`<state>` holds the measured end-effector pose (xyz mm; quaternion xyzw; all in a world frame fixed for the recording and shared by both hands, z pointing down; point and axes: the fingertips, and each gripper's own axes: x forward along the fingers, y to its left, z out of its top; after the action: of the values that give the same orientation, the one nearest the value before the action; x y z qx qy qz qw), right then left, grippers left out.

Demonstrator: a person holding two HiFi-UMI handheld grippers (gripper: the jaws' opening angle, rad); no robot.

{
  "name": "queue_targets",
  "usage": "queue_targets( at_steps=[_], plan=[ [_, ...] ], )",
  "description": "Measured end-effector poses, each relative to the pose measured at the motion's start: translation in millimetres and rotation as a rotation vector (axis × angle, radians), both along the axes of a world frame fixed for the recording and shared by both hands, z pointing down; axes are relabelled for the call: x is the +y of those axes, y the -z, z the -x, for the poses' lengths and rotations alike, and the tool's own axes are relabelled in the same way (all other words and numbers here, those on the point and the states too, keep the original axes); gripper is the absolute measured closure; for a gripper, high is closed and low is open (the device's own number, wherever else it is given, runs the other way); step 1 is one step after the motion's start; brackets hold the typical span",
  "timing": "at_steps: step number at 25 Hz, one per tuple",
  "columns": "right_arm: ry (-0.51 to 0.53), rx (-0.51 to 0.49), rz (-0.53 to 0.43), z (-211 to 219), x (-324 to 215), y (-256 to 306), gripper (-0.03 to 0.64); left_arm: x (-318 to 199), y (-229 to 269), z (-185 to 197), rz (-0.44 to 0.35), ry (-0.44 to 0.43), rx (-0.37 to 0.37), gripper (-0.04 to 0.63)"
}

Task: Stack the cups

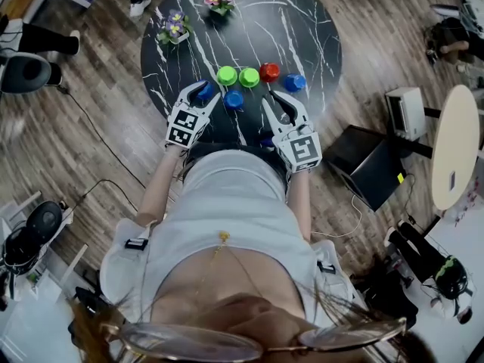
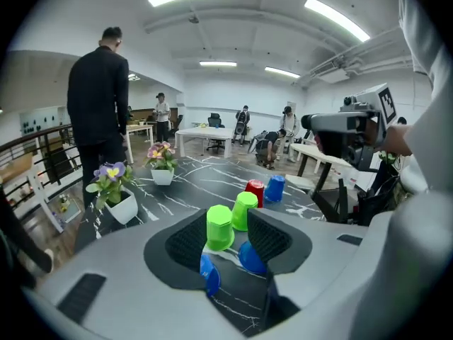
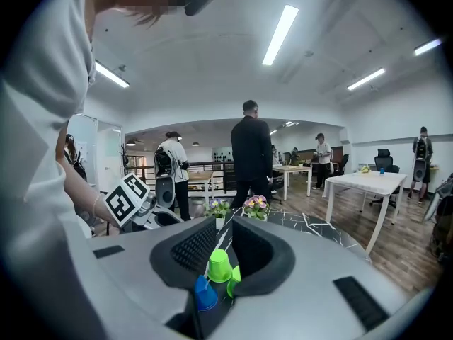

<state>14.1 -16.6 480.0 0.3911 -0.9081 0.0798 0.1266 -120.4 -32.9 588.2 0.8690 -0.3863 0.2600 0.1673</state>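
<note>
Left hand-held gripper jaws apart around a blue cup near the desk front edge, right hand-held gripper jaws slightly apart and empty, second blue cup between both, behind them a row: green cup, second green cup, red cup, third blue cup.
</note>
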Motion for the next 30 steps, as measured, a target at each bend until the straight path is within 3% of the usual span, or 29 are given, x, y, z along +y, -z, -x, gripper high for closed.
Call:
queue_targets(
  at_steps=[5,12,24,30],
  plan=[
    [-0.013,0.009,0.013,-1.6,1.4,-4.8,0.538,-3.5,-34.6,21.0,0.050,0.022,-0.103,0.356],
    [-0.031,0.017,0.022,-5.7,2.9,-6.7,0.538,-2.4,-69.5,36.3,0.120,0.015,-0.197,0.319],
    [-0.054,0.035,0.032,-12.9,6.1,-8.6,0.538,-2.6,-93.6,45.0,0.177,0.030,-0.227,0.321],
    [-0.063,0.039,0.042,-17.1,8.1,-11.6,0.538,-2.7,-93.8,50.0,0.183,0.056,-0.235,0.354]
  ],
)
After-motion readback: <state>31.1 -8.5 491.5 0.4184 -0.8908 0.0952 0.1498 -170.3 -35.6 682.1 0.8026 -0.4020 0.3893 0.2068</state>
